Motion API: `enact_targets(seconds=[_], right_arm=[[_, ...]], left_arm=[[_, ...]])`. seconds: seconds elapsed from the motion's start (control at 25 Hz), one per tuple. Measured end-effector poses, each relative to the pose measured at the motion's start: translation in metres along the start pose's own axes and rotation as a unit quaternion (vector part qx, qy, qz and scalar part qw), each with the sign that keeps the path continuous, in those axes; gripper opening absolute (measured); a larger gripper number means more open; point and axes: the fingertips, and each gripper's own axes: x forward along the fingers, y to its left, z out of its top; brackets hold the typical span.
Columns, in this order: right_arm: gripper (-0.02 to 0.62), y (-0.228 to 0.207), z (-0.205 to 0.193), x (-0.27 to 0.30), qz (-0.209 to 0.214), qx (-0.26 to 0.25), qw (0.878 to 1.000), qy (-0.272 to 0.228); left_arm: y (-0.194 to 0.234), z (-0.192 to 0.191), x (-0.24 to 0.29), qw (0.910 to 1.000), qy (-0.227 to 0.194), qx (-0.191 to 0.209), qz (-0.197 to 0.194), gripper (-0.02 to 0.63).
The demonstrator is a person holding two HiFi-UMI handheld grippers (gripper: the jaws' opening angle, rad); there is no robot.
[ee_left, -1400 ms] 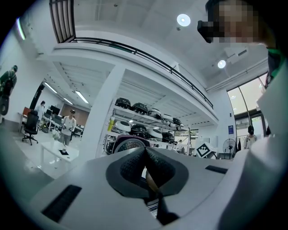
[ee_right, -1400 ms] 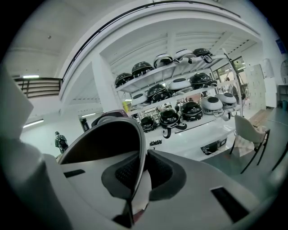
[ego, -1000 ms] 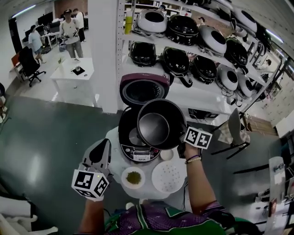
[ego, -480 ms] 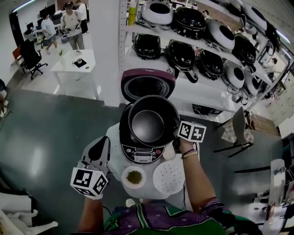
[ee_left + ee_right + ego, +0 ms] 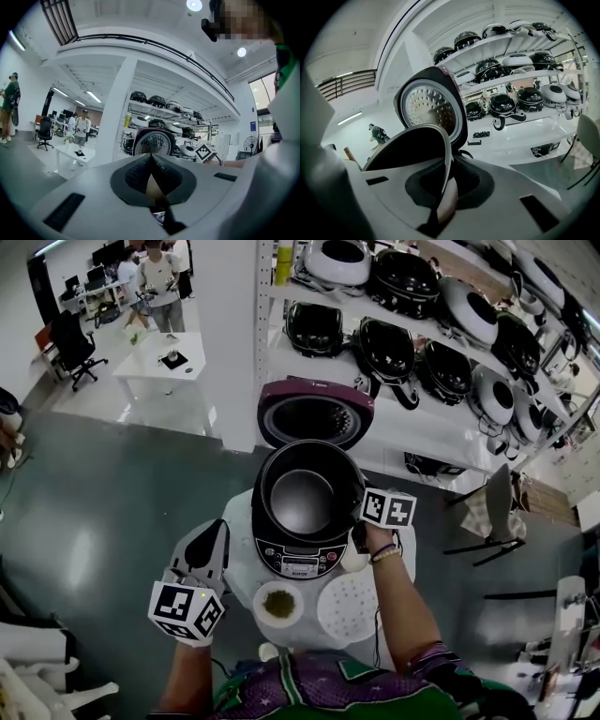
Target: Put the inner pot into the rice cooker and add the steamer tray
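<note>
Inner pot (image 5: pixel 302 502) at the open rice cooker's (image 5: pixel 298 561) mouth.
Right gripper (image 5: pixel 359 512) clamped on pot rim; left gripper (image 5: pixel 208 545) pinched shut, empty, held apart; steamer tray (image 5: pixel 349 604) flat beside cooker.

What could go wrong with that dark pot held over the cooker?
The right tool pinches only one edge of the dark round metal inner pot, so it might tilt or slip. Tilted, it could catch on the opening of the black rice cooker. The forearm hangs above the white perforated steamer tray and might nudge it.
</note>
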Motion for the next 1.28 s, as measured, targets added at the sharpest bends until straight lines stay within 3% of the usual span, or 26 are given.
enact_targets(seconds=[0.48,1.28], right_arm=[[0.029,-0.008,-0.032,0.039,0.004,-0.005,0.999,0.048],[0.034,-0.021,-0.056,0.070,-0.004,-0.021,0.995,0.101]], left_arm=[[0.018,-0.024,-0.004,0.9994,0.019,-0.010,0.028,0.021],[0.014,-0.040,-0.001,0.9987,0.037,-0.020,0.030,0.021]])
